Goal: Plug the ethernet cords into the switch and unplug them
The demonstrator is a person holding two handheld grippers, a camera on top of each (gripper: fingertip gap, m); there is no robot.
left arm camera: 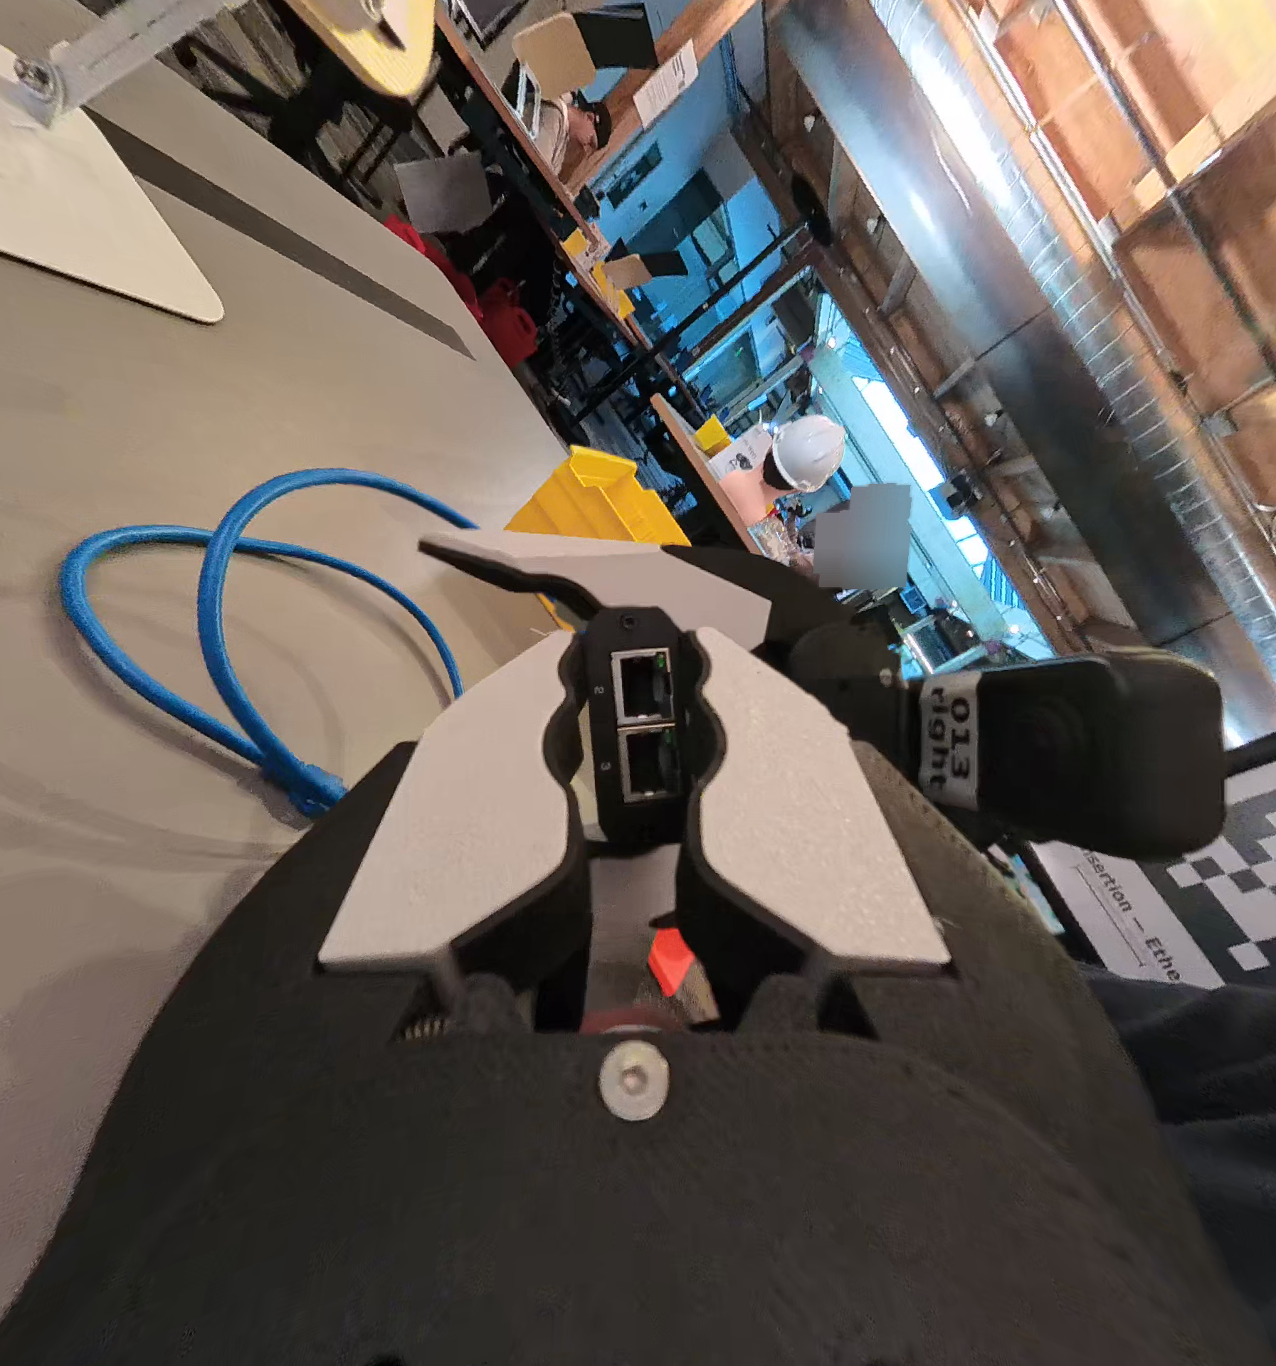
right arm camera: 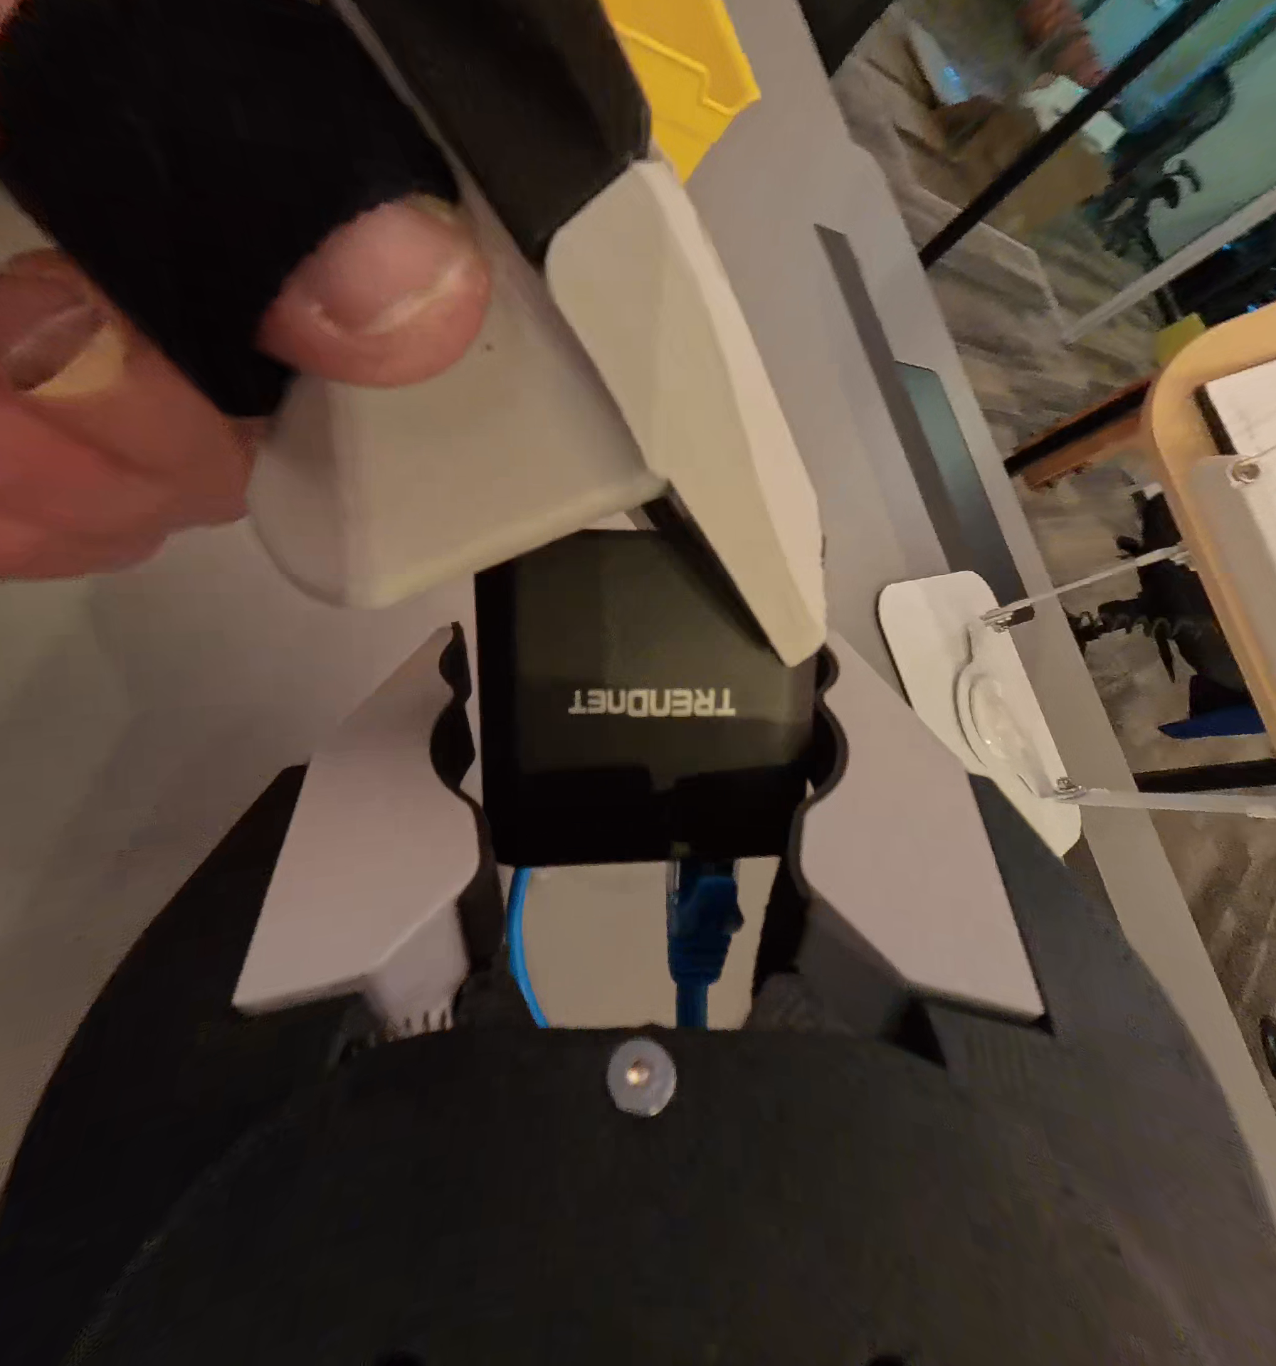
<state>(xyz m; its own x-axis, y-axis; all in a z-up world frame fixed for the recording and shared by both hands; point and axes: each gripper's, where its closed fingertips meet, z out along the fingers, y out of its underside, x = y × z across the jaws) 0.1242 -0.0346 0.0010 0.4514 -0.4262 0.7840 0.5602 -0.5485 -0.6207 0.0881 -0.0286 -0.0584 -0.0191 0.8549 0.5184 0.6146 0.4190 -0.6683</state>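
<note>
Both tongs clamp the switch: left tongs across its port face, right tongs across its body. One blue cord sits plugged at the right tongs' 6 o'clock; two empty ports face the left tongs, and blue cord loops on the counter at their 9 o'clock.

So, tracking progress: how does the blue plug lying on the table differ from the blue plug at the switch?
The table plug lies loose on the table, in no port; the switch plug sits in a port on the switch. The table plug is ungripped; the switch plug lies between the right gripper's fingers. Both are blue.
</note>
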